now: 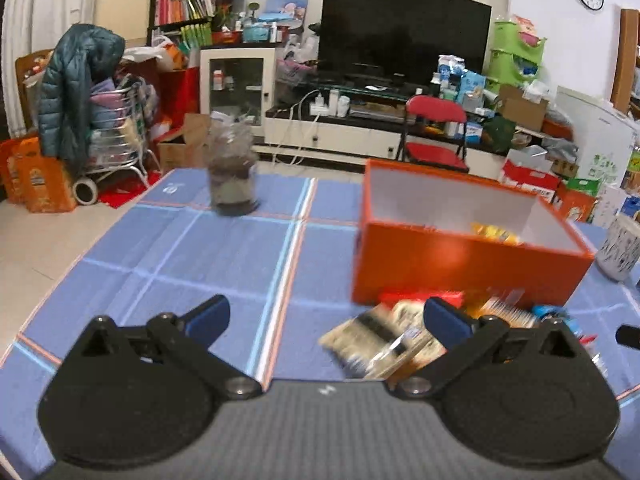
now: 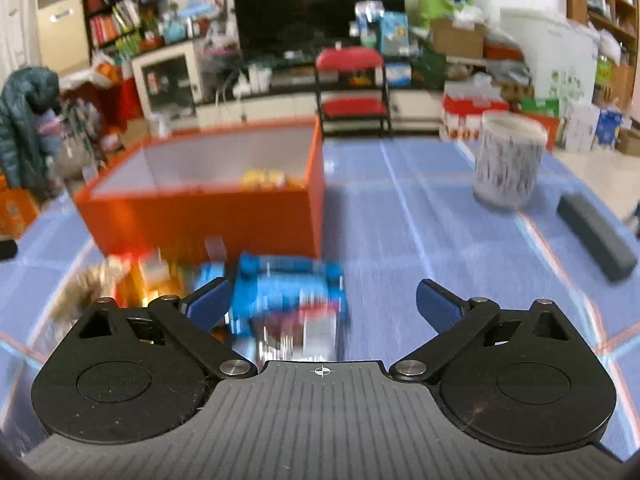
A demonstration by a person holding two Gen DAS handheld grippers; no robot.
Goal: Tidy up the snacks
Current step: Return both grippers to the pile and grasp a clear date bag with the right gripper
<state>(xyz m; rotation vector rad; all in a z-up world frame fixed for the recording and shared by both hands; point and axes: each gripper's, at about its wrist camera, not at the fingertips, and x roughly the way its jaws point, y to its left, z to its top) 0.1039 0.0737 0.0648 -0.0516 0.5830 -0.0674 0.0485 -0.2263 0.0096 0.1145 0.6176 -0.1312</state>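
Observation:
An orange box (image 1: 460, 260) (image 2: 200, 216) with a white inside stands on the blue checked tablecloth and holds a yellow snack (image 1: 494, 234) (image 2: 268, 179). Against its near side lies a blurred heap of snack packets. A beige and black packet (image 1: 372, 340) lies just inside the right finger of my left gripper (image 1: 326, 316), which is open wide and touches nothing. My right gripper (image 2: 323, 300) is open too. A blue packet (image 2: 288, 292) lies on the cloth between its fingers, close to the left one, and the pads do not press on it.
A glass jar (image 1: 234, 176) stands at the table's far left. A patterned cup (image 2: 508, 164) (image 1: 620, 248) and a dark oblong case (image 2: 596, 236) sit to the right of the box. Beyond the far edge is a red folding chair (image 2: 352, 92).

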